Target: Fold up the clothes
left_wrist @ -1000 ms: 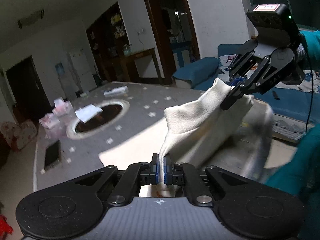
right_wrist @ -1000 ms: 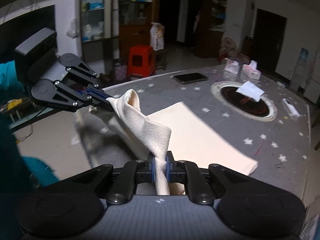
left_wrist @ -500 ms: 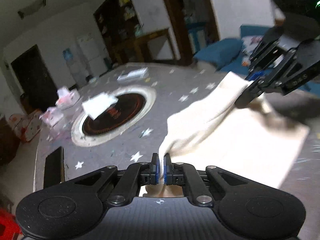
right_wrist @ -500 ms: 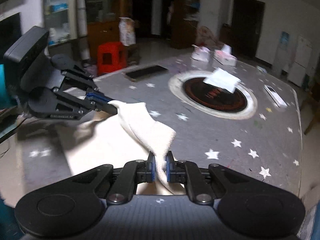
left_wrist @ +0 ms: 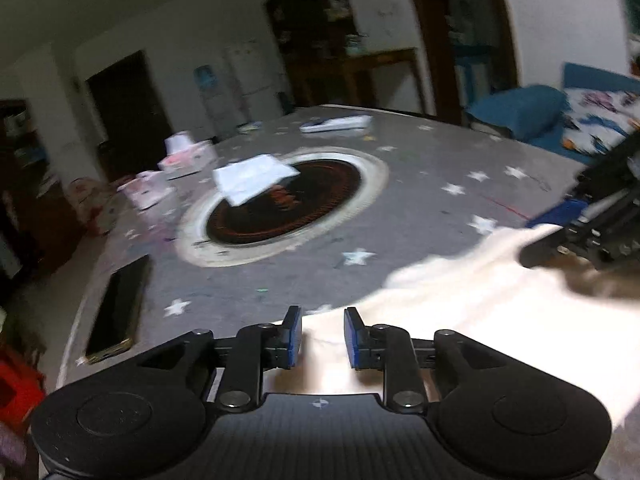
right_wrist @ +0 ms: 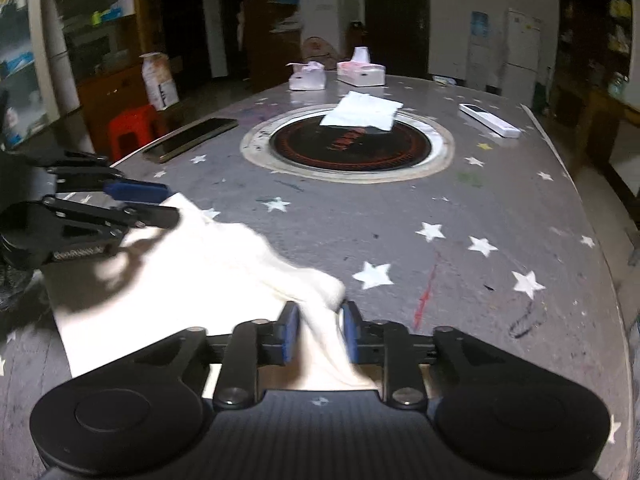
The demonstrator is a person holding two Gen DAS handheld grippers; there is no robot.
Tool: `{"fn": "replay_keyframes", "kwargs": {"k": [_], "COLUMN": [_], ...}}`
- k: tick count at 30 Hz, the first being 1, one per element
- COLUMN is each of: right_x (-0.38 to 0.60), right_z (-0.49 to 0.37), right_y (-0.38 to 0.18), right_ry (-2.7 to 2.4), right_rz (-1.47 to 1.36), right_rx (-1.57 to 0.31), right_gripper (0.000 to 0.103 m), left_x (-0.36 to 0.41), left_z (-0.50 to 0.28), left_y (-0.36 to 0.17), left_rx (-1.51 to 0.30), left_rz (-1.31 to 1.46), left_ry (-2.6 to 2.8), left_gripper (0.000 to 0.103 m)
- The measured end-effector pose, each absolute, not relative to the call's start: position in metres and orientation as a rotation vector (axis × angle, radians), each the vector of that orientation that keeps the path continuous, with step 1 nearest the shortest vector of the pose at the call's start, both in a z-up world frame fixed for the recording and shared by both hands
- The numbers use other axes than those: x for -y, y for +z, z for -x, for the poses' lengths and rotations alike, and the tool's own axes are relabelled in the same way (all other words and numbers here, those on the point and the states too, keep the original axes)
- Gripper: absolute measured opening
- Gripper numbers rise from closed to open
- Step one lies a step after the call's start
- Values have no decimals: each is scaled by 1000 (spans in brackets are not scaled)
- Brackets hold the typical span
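On starred table [right_wrist: 500,208]: cream cloth [right_wrist: 192,264] flat; left hand-held gripper [left_wrist: 322,336], right hand-held gripper [right_wrist: 319,330] both spread.

Left wrist view: sits just behind the left gripper [left_wrist: 322,338], low over the table [left_wrist: 420,216], facing across it toward a white wall with a dark doorway; blurred, so far detail is unsure.
Right wrist view: sits just behind the right gripper [right_wrist: 318,334], low over the table [right_wrist: 500,208], facing along it toward a dark door and a fridge.
Nearness: both lenses are close to the cloth [left_wrist: 460,304], which fills each lower frame [right_wrist: 192,276].
Shared: cloth, round hotplate [left_wrist: 286,204] [right_wrist: 350,146], paper [left_wrist: 254,178] [right_wrist: 362,112], phone [left_wrist: 116,310] [right_wrist: 192,140].
Cross-sight: each view catches the other gripper, right [left_wrist: 592,216] and left [right_wrist: 148,202].
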State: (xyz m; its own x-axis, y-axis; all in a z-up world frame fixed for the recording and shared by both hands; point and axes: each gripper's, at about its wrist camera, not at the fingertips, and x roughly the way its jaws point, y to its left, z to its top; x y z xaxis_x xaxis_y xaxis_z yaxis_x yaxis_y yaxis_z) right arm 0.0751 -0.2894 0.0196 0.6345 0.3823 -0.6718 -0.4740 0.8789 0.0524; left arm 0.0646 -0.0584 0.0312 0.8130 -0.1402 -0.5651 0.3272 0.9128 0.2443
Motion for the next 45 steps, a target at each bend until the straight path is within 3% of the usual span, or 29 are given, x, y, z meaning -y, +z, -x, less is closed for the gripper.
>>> {"fn": "replay_keyframes", "kwargs": {"k": [3, 7, 14, 20, 24, 27, 36, 40, 45], "right_x": [293, 288, 240, 210, 212, 213, 220, 233, 255], "right_z": [-72, -67, -59, -58, -60, -55, -2, 14, 11], "right_y": [28, 43, 39, 19, 18, 19, 23, 35, 35], "right_ry": [475, 504, 657, 665, 665, 686, 784, 763, 684], "right_rz": [137, 133, 176, 254, 222, 237, 277, 195, 141], "right_rx": [-719, -685, -691, -700, -719, -732, -738, -706, -726], "right_gripper": [29, 29, 29, 30, 30, 30, 30, 29, 29], "left_x": [40, 24, 18, 10, 7, 5, 4, 9, 29], "left_z": [-52, -28, -21, -21, -11, 1, 53, 52, 36], "left_y": [42, 49, 33, 29, 28, 29, 38, 50, 55], "left_rx": [-581, -602, -694, -741, -776, -799, -841, -775, -735], "left_rz": [-265, -204, -140, -55, -14, -2, -48, -131, -159], "left_ry": [-248, -263, -244, -274, -335, -385, -469, -362, -437], "left_gripper": [28, 49, 49, 43, 27, 23, 24, 15, 13]}}
